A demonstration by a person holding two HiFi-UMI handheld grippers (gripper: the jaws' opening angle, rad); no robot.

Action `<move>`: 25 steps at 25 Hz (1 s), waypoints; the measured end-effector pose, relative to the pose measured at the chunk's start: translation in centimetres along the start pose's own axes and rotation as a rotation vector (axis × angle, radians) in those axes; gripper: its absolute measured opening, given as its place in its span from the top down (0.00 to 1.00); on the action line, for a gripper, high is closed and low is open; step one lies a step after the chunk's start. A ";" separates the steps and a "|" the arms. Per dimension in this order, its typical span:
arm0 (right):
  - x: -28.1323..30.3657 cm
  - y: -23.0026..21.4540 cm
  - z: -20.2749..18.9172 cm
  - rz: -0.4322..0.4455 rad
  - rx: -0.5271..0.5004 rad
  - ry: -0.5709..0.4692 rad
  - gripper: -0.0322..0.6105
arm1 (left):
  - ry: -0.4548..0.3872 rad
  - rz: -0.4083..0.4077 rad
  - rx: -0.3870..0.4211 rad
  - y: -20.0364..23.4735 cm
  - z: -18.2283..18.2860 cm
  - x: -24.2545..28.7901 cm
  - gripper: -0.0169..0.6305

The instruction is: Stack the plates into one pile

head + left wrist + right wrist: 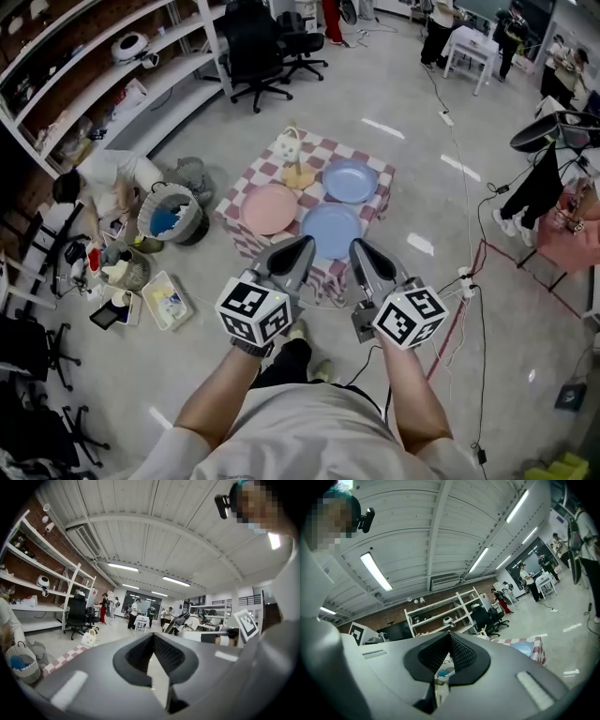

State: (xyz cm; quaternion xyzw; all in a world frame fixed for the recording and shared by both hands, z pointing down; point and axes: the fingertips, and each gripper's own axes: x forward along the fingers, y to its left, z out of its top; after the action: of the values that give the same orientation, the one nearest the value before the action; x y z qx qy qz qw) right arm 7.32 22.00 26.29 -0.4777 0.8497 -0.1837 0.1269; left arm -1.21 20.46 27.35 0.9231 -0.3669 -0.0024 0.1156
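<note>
Three plates lie apart on a low table with a red-and-white checked cloth: a pink plate at the left, one blue plate at the back right, and a second blue plate nearest me. My left gripper and right gripper are held side by side above the cloth's near edge, raised well over the floor. Both are shut and hold nothing. The left gripper view looks across the room past its shut tips. The right gripper view shows a blue plate beyond its tips.
A small cream bag stands at the back of the cloth. A person crouches at the left beside baskets and clutter. White shelves and office chairs stand behind; cables and a red floor line run at the right.
</note>
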 end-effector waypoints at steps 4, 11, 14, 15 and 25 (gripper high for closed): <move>1.7 -1.4 -0.3 -0.026 -0.014 0.014 0.94 | 0.005 -0.010 0.006 1.5 -0.3 1.7 0.96; 6.6 -4.7 0.0 -0.073 -0.017 0.033 0.94 | 0.018 -0.031 0.012 5.8 -0.1 6.0 0.96; 9.3 -6.3 -0.5 -0.091 -0.012 0.047 0.94 | 0.029 -0.041 0.013 8.3 -0.4 8.1 0.96; 10.1 -6.7 -0.7 -0.099 -0.008 0.054 0.94 | 0.034 -0.045 0.014 9.1 -0.4 8.8 0.96; 16.1 -11.6 -3.6 -0.201 0.063 0.103 0.94 | 0.085 -0.100 -0.011 15.3 -3.2 14.1 0.96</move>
State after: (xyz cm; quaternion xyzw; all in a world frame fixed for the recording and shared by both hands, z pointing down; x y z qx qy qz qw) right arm 6.61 3.33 33.89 -0.5461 0.7968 -0.2464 0.0787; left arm -0.97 0.87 34.88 0.9388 -0.3152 0.0291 0.1356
